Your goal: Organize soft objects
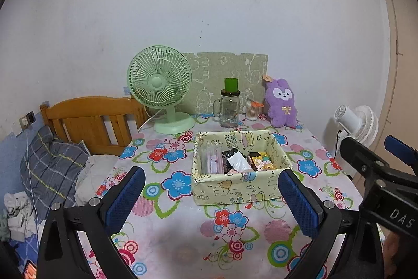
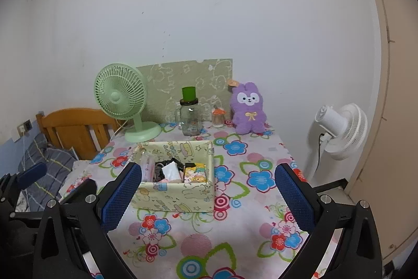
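Observation:
A purple plush bunny (image 1: 282,102) sits upright at the back right of the flowered table, against a green board; it also shows in the right wrist view (image 2: 248,109). A pale yellow fabric box (image 1: 240,187) in the table's middle holds a clear bottle, a white packet and small items; it shows in the right wrist view too (image 2: 172,196). My left gripper (image 1: 211,195) is open and empty, in front of the box. My right gripper (image 2: 209,194) is open and empty, near the box's right side; its body appears at the right edge of the left wrist view (image 1: 378,174).
A green desk fan (image 1: 162,90) stands at the back left. A glass jar with a green lid (image 1: 230,106) and a small cotton-swab jar (image 1: 252,110) stand beside the bunny. A wooden bed headboard (image 1: 91,119) and pillow lie left. A white floor fan (image 2: 339,130) stands right.

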The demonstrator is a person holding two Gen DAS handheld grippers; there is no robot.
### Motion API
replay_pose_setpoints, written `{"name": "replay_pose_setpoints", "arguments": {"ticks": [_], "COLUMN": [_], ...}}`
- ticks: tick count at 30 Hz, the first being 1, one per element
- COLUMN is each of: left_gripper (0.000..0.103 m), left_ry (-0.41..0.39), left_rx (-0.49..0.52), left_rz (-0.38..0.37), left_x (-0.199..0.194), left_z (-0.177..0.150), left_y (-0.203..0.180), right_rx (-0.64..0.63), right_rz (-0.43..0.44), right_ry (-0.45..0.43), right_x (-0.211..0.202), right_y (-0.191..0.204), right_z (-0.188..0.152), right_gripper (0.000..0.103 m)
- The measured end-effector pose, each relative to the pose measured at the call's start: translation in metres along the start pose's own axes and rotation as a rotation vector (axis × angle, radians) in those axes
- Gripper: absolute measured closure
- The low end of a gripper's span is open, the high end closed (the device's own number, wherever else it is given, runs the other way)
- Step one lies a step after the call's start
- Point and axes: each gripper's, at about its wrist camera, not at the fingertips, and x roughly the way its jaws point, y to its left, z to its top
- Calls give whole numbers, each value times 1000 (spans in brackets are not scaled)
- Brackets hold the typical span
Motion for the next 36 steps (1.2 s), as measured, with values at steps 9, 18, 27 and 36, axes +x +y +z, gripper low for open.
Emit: {"name": "replay_pose_setpoints", "arguments": {"ticks": [9,18,27,36], "left_gripper": [0,0,0,0], "left_ry": [-27,-34,-40,-43], "left_rx": [-18,-24,-25,-24], "left_rz": [6,7,12,14], "left_x": [-15,-17,-20,-21], "left_z": [-6,-7,-8,-8], "left_y": [4,6,7,9], "right_rx": [12,10,11,11], "right_rz": [-19,-8,-3,-4], "right_ry": [-20,-16,-16,-16], "right_x": [-15,-18,-18,-19], "right_y": [-9,-5,-3,-3], "right_z": [-6,-10,-12,-12], "right_gripper": [0,0,0,0]}}
